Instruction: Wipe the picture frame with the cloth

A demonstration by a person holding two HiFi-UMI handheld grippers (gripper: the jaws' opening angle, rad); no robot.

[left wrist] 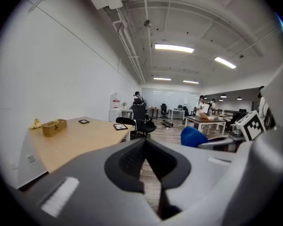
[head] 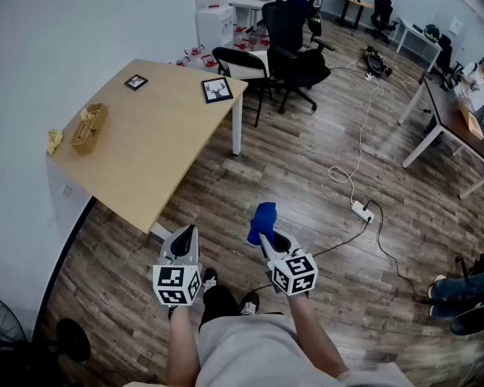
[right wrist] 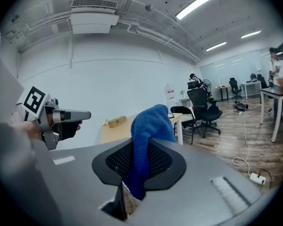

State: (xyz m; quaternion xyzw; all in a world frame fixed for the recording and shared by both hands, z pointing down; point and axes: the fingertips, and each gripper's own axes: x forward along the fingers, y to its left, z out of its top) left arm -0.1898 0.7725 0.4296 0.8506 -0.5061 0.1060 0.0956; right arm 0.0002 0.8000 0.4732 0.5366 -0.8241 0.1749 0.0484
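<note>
Left gripper (head: 185, 234): jaws pressed together with nothing between them; it is held low over the floor, just off the table's near edge.
Right gripper (head: 265, 237): jaws clamped on the cloth; it is level with the left gripper and near it, further from the table.
Cloth (head: 264, 217): blue and bunched. One end is pinched in the right gripper's jaws, and the rest stands up past their tips in a rounded fold.
Frame (head: 217, 89): dark-edged, lying flat at the table's far corner, close to the edge and well apart from both grippers.
Small frame (head: 135, 81): also flat on the table, left of the frame and nearer the wall.
Table (head: 153, 147): light wood, set against the white wall.
Box (head: 89, 127): tan, on the table's left side by the wall, with a yellow thing (head: 55, 141) just beside it.
Chairs (head: 294, 51): black office chairs, beyond the table's far corner.
Floor (head: 306, 176): wood planks; a white power strip (head: 361, 210) with its cable lies to the right of the grippers.
Person: stands facing the table, shoes (head: 210, 279) showing between the two grippers.
</note>
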